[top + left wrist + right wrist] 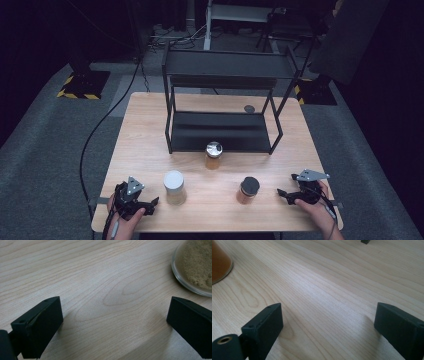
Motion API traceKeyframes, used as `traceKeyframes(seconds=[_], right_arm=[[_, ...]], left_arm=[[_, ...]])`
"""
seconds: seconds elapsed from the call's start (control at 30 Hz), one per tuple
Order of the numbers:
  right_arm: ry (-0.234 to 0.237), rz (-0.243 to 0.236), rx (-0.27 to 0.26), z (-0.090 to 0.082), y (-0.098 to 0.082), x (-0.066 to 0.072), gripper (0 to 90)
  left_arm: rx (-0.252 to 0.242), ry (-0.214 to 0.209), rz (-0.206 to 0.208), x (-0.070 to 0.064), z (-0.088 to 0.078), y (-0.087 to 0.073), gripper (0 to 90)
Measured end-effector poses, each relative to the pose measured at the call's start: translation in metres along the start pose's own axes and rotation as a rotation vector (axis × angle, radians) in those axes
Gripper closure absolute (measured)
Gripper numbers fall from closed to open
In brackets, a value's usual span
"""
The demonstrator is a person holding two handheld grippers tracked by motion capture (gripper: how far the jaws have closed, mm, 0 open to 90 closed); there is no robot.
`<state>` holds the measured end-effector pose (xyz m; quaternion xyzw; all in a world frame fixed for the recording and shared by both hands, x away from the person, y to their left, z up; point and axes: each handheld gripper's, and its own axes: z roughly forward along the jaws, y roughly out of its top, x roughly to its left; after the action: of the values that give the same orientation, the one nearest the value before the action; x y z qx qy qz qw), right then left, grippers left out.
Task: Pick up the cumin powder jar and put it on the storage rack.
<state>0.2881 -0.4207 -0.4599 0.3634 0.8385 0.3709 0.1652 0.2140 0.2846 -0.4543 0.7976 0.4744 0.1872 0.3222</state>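
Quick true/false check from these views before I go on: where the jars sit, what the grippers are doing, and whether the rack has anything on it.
1. Three jars stand on the table. True: white-lidded jar, silver-lidded jar, dark-lidded jar.
2. The left gripper is shut on a jar. False: its jaws are open over bare wood.
3. The right gripper is open. True.
4. The silver-lidded jar sits on the top shelf of the rack. False: it stands on the table at the rack's front edge.

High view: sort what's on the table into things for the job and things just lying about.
Likely for the job:
white-lidded jar
silver-lidded jar
dark-lidded jar
black shelf
left gripper
right gripper

Just lying about:
small dark disc behind the shelf
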Motion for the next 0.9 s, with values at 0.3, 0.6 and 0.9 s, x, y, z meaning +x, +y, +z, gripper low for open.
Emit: traceKeyframes(seconds=[0.3,0.6,0.9], right_arm=[[-0.004,0.004,0.000,0.000,0.000,0.001,8.7],[-0.007,0.007,0.000,0.000,0.000,0.002,8.7],[-0.007,0.007,0.000,0.000,0.000,0.002,8.7]], left_arm=[[-0.039,0.010,-0.034,-0.002,-0.010,-0.004,3.6],[-0.124,-0.023,-0.026,-0.007,-0.033,-0.004,3.6],[-0.155,-0.029,0.000,-0.023,-0.053,0.004,3.6]])
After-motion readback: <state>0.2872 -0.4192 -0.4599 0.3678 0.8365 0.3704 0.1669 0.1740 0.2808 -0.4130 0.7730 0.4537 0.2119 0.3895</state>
